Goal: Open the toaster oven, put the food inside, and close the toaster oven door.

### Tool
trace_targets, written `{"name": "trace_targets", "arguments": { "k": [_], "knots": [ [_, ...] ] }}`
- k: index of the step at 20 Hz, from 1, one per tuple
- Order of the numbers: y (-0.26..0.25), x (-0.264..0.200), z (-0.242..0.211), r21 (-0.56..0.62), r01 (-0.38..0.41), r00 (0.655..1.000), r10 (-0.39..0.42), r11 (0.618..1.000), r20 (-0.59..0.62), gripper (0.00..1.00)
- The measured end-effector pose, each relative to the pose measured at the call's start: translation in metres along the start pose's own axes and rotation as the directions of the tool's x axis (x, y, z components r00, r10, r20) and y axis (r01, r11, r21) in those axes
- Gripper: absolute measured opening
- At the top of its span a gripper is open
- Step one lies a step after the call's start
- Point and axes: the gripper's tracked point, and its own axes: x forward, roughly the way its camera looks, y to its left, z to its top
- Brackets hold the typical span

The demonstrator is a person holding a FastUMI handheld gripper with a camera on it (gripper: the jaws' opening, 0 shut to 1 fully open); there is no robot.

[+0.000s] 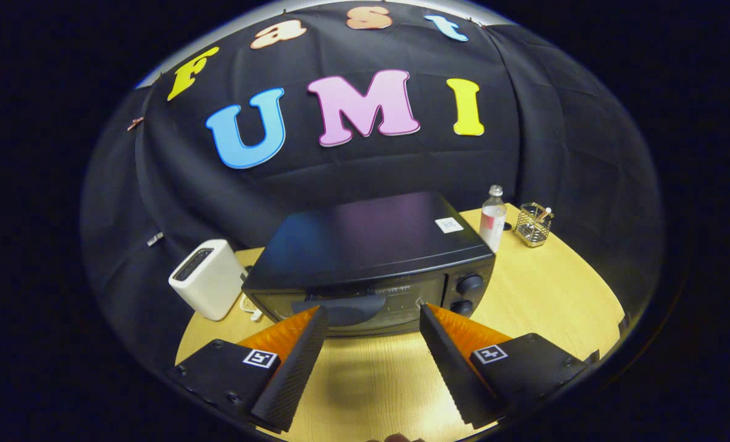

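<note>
Gripper (371, 310) spread wide, holding nothing, just short of closed toaster oven (371, 264) door.

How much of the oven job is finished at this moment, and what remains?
Nothing looks done yet: the toaster oven stands on the table with its door shut. In hand: the gripper is open, holding nothing, its jaws spread just before the door handle. Left: open the door, put the food inside, close it. I cannot see any food from here.
</note>
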Motion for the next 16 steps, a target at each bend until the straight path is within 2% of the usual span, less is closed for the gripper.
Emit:
{"name": "trace_targets", "arguments": {
  "k": [5,9,13,16],
  "knots": [
    [-0.046,-0.041,0.05,-0.032,0.059,0.988,-0.054,0.998,0.147,0.99],
    [-0.076,-0.084,0.085,-0.076,0.113,0.959,-0.089,0.991,0.269,0.99],
    [-0.105,-0.118,0.103,-0.099,0.166,0.926,-0.12,0.981,0.357,0.99],
    [-0.112,-0.125,0.103,-0.111,0.183,0.92,-0.13,0.977,0.37,0.99]
  ]
}}
